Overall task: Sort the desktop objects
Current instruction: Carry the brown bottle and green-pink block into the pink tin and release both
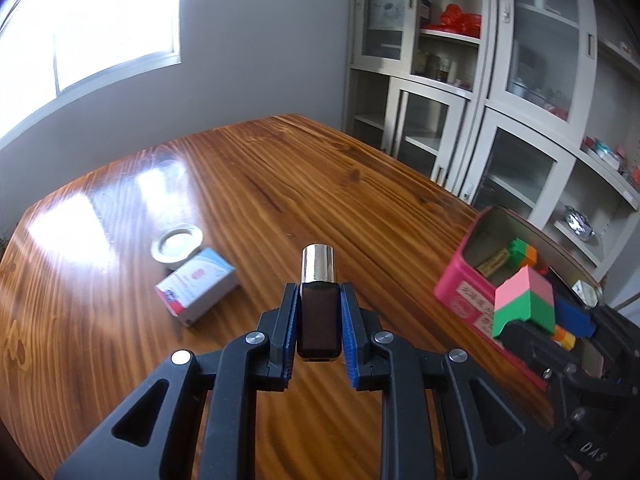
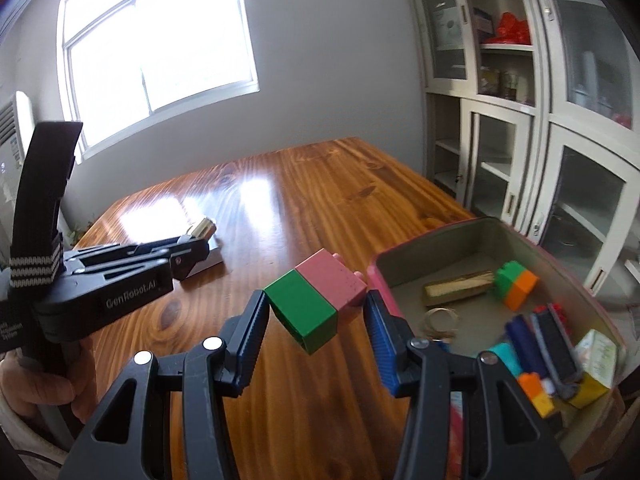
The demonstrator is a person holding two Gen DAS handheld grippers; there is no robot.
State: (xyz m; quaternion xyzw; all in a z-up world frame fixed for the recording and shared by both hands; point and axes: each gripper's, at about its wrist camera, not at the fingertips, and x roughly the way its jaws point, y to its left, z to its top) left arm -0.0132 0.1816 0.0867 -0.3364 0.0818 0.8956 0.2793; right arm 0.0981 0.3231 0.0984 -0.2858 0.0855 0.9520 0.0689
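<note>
Left gripper (image 1: 319, 322): jaws closed tight on a small dark bottle (image 1: 319, 322) with a shiny metal cap (image 1: 318, 263). The bottle sits upright between the blue pads, cap jutting past the fingertips, held clear above the table (image 1: 280, 184). The gripper tilts downward toward the tabletop.

From the right wrist view the same left gripper (image 2: 192, 248) shows side-on at left, reaching out level over the table, with the cap (image 2: 202, 229) at its tip. A hand (image 2: 44, 384) grips its handle low in the left corner, below a strap.

Right gripper (image 2: 316, 312): jaws part-open, clamped across a block (image 2: 318, 300), half green and half pink. The block is tilted, its green end toward the left finger and its pink end toward the right. It is carried in the air just left of the tin (image 2: 496, 224), not yet over it. From the left wrist view the block (image 1: 524, 300) appears in front of the tin (image 1: 460, 276).

The tin is pink outside, open, on the table's right side. Inside: a green-and-orange brick (image 2: 516, 284), a brownish stick (image 2: 458, 288), and a cluster of coloured pieces near the close end, too blurred to sort.

Left on the table: a small box (image 1: 198, 286) lying flat, and a round lid (image 1: 177, 243) just behind it, possibly touching.
</note>
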